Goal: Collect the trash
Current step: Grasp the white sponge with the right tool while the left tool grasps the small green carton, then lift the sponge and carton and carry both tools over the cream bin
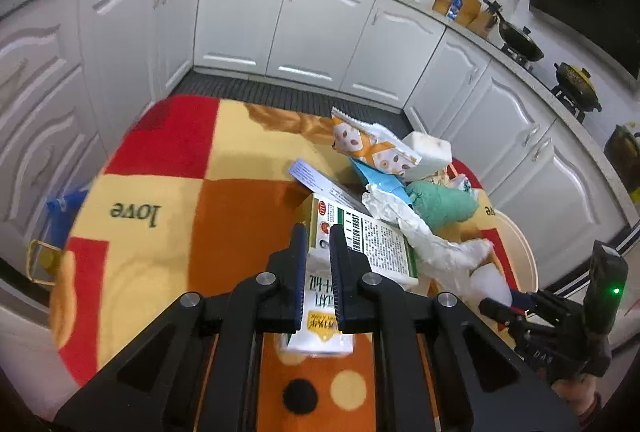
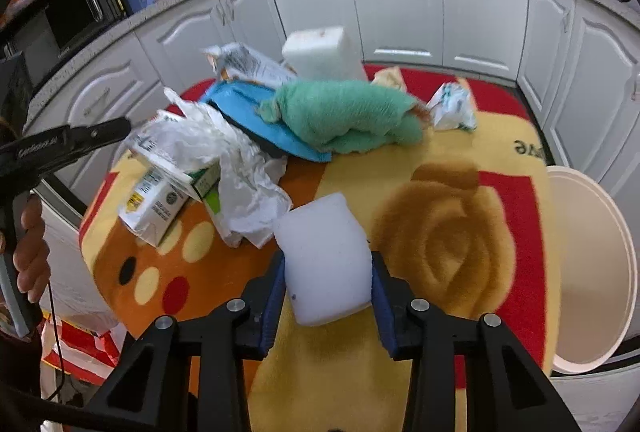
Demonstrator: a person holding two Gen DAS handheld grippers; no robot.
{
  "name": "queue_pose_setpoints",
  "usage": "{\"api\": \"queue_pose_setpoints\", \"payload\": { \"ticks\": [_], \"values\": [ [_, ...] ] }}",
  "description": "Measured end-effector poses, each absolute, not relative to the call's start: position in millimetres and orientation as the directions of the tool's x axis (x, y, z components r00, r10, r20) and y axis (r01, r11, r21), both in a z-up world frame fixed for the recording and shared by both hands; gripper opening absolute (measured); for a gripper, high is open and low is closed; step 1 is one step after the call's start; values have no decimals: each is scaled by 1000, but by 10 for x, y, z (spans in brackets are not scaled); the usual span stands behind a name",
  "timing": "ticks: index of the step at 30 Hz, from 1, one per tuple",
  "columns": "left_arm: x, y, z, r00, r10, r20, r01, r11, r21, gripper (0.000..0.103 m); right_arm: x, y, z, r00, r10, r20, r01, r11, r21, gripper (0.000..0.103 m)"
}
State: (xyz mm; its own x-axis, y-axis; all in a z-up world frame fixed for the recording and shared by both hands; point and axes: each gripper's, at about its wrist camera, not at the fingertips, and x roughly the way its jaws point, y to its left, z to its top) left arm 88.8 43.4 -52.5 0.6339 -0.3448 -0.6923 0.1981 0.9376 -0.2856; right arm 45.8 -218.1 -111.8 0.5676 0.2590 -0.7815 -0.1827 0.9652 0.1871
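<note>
My left gripper (image 1: 318,232) is shut on the edge of a white and green carton (image 1: 360,248), which rests on the patterned cloth; the carton also shows in the right wrist view (image 2: 160,191). My right gripper (image 2: 327,264) is shut on a white foam block (image 2: 324,264) and holds it just above the cloth. A pile of trash lies behind: crumpled white plastic (image 2: 236,167), a green towel (image 2: 344,115), a blue tray (image 2: 248,103), a snack wrapper (image 1: 372,147) and a second white foam block (image 2: 320,51).
A white bin (image 2: 588,264) stands open at the table's right edge. The table cloth (image 1: 160,211) has red, orange and yellow squares. White kitchen cabinets (image 1: 280,23) run behind and to both sides. A red striped bag (image 2: 80,348) hangs low at the left.
</note>
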Motion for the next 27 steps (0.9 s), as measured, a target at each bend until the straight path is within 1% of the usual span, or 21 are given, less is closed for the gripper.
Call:
{"api": "queue_pose_setpoints", "payload": {
  "ticks": [2,3,4,5,6,7,8,11,13,15,16,17,18,19,22,27],
  "values": [
    [850,453,-499,641,-339,-688,192,939,-284,9,404,-2189,-1050,579,260,-773,-183,965,187,38],
    [859,465,-511,640,-330,-693,175,942,-287,11,387,-2186,-1029,582,258,-771,-185,965,184,38],
    [870,476,-532,634,-327,-701,162,942,-293,18,365,-2184,-1010,586,255,-769,-185,966,180,38],
    [894,485,-569,621,-330,-711,151,941,-304,26,349,-2173,-996,588,253,-768,-185,967,177,38],
    [924,486,-615,605,-336,-721,140,937,-320,50,330,-2172,-987,587,254,-769,-186,966,177,38],
    [945,492,-659,597,-343,-726,125,933,-337,69,314,-2184,-994,583,256,-771,-188,966,179,38],
    [960,507,-712,603,-351,-717,108,926,-363,73,307,-2201,-1008,580,258,-772,-189,965,180,38],
    [1051,496,-846,600,-355,-717,66,915,-398,73,272,-2223,-1023,575,258,-776,-188,965,181,38],
    [1156,460,-946,577,-382,-722,61,902,-428,73,275,-2236,-1029,571,255,-780,-183,966,182,39],
    [1246,394,-1024,556,-388,-735,72,904,-422,72,278,-2242,-1035,567,255,-783,-181,966,184,39],
    [1280,357,-1059,544,-394,-741,83,904,-419,69,270,-2239,-1034,568,255,-783,-180,966,184,39],
    [1286,347,-1065,542,-424,-725,102,890,-444,62,276,-2240,-1034,568,254,-783,-178,967,185,39],
    [1278,349,-1045,539,-456,-708,119,874,-472,46,275,-2239,-1037,567,255,-783,-178,966,186,39],
    [1267,352,-1016,539,-463,-704,125,870,-477,41,279,-2238,-1040,565,258,-784,-177,966,190,39],
    [1191,376,-879,552,-468,-690,155,870,-467,33,277,-2232,-1040,564,261,-783,-177,965,194,39],
    [994,440,-668,576,-454,-680,180,881,-437,30,264,-2214,-1013,574,273,-772,-183,962,205,39]
  ]
}}
